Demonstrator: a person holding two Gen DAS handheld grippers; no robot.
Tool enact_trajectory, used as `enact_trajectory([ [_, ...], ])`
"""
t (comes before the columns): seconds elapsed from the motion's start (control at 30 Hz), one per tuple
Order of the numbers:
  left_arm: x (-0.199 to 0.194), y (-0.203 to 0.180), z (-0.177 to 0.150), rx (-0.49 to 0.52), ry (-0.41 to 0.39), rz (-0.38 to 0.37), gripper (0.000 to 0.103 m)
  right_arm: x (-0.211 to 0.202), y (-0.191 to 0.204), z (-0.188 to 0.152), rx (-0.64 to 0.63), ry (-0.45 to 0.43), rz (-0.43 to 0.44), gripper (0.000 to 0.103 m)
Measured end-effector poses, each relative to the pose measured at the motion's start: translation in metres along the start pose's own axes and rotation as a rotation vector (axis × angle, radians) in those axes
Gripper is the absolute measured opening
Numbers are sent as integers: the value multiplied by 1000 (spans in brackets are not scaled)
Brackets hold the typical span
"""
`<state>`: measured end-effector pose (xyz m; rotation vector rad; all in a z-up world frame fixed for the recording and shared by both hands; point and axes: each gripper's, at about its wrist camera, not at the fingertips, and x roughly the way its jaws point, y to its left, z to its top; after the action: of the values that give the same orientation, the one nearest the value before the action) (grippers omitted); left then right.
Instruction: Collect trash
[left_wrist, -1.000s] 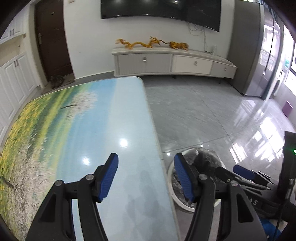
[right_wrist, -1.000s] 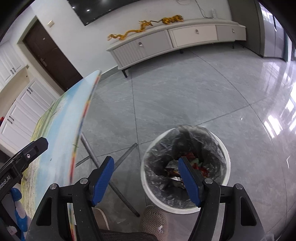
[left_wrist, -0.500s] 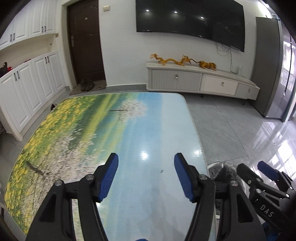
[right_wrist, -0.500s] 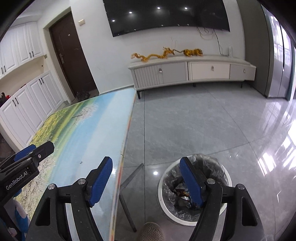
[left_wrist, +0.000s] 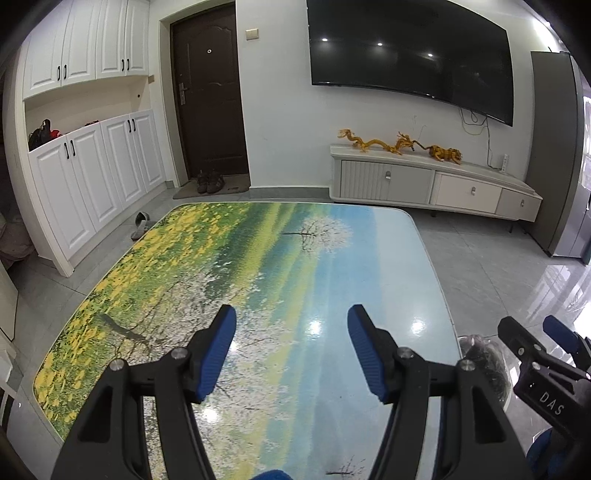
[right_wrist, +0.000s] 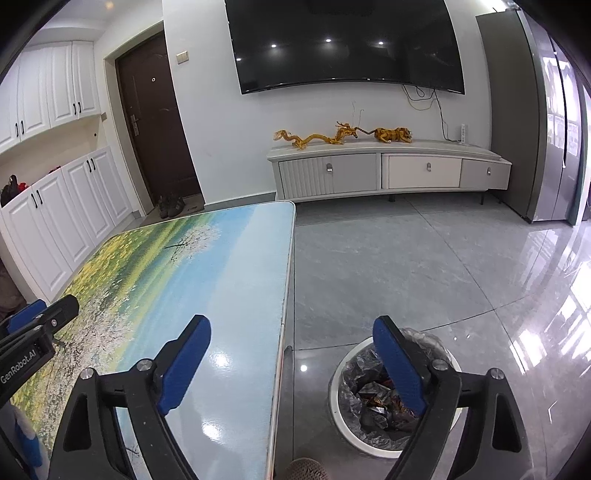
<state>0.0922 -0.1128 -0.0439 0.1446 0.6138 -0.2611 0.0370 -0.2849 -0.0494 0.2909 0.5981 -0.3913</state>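
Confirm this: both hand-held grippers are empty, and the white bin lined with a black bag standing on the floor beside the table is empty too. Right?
Not quite. The white bin lined with a black bag already holds crumpled wrappers, as the right wrist view shows. The left hand-held gripper and right hand-held gripper are indeed empty.

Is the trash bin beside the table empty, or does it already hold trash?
It holds trash: crumpled wrappers lie in the black liner of the trash bin, covering its bottom, well below the rim.

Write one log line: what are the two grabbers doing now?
left gripper: open, empty, over picture-printed tabletop | right gripper: jaws just opening, empty | white bin with black liner: wrappers inside
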Motion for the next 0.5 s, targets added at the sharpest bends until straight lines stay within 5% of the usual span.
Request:
enact_trajectory([
  [0.17,-10,9,-1,-19,-33,14,78,-5,8,-4,-3,-21,-23,102],
  [0.5,-17,23,-1,-36,-57,21,79,-13,9,-3,-5,-60,-56,103],
])
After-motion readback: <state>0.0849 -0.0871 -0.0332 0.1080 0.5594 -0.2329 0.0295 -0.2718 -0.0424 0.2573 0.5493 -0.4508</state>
